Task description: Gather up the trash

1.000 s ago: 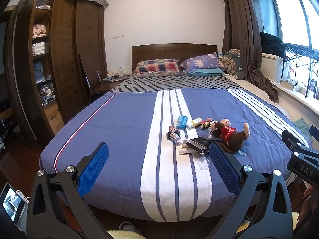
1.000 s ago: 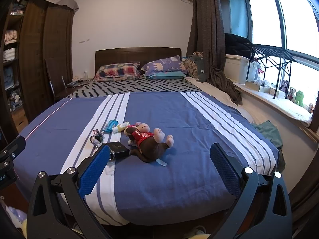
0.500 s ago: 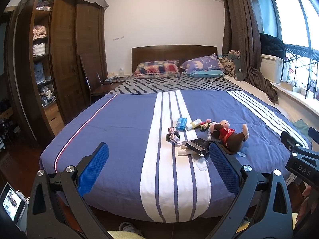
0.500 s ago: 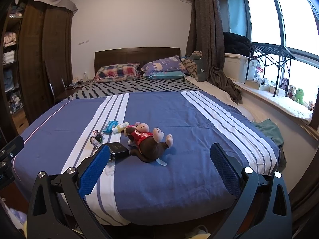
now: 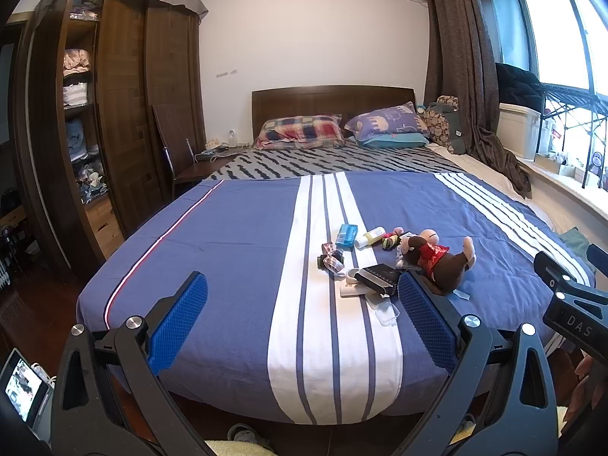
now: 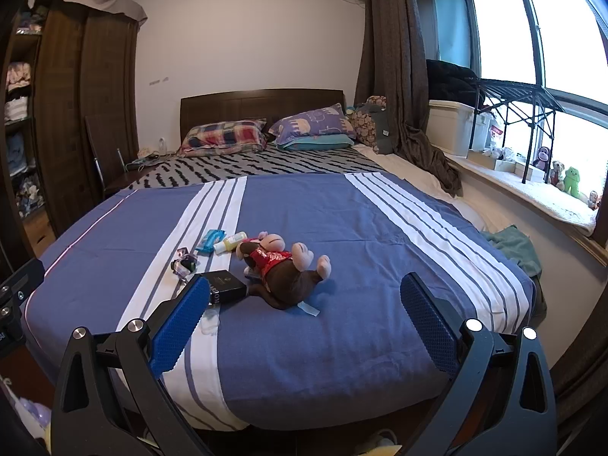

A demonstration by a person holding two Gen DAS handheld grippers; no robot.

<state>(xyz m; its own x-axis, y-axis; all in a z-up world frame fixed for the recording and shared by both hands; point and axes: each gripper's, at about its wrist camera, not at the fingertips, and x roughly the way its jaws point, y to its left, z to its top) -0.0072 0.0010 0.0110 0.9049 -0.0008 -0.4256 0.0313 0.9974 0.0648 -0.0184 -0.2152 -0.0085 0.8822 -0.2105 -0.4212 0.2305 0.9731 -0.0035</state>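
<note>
Both the left tongs (image 5: pixel 302 317) and right tongs (image 6: pixel 304 317) hang spread and empty before the bed (image 5: pixel 235 243), where litter surrounds a plush monkey (image 6: pixel 283 269).

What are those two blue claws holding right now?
Nothing. The left gripper and the right gripper are both open and empty, short of the clutter on the bed.

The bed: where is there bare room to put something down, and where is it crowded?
Free: the blue cover left of the white centre stripes, and the stretch between the plush monkey and the right-hand stripes. Crowded: around the black box, blue packet and small bottle.
</note>
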